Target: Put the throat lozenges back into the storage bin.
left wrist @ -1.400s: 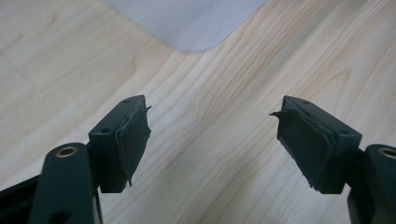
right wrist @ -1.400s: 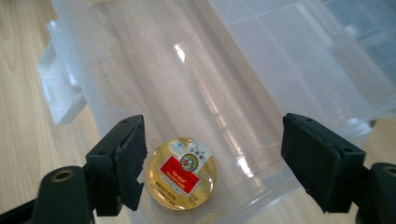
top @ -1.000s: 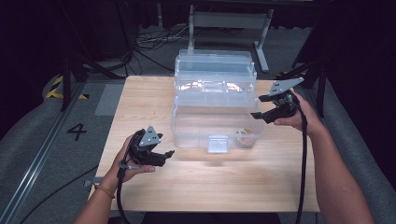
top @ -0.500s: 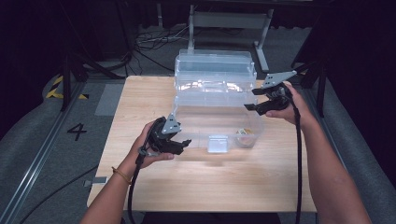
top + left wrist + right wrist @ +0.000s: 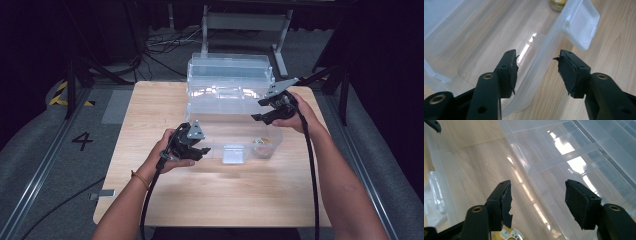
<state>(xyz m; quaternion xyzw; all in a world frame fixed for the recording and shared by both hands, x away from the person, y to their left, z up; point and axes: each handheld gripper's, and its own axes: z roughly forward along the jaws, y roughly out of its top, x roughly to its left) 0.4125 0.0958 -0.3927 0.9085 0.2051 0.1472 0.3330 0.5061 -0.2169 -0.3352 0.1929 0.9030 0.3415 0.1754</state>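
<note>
Straddling the front wall of the clear plastic box (image 5: 499,37), the left gripper (image 5: 537,68) has its jaws wide apart and holds nothing. One jaw is inside the box and one is outside over the wooden table (image 5: 614,37). The white latch (image 5: 580,25) hangs on that wall at about 1 o'clock from the jaws. A small round gold-topped jar (image 5: 558,3) sits inside the box at 12 o'clock.

From above, the left gripper (image 5: 197,150) is at the box's front left corner. The right gripper (image 5: 265,110) hovers over the right side of the box (image 5: 230,107), at 2 o'clock from the left one. Its jaws are wide too and hold nothing. The jar (image 5: 262,144) sits in the front right part of the box.
</note>
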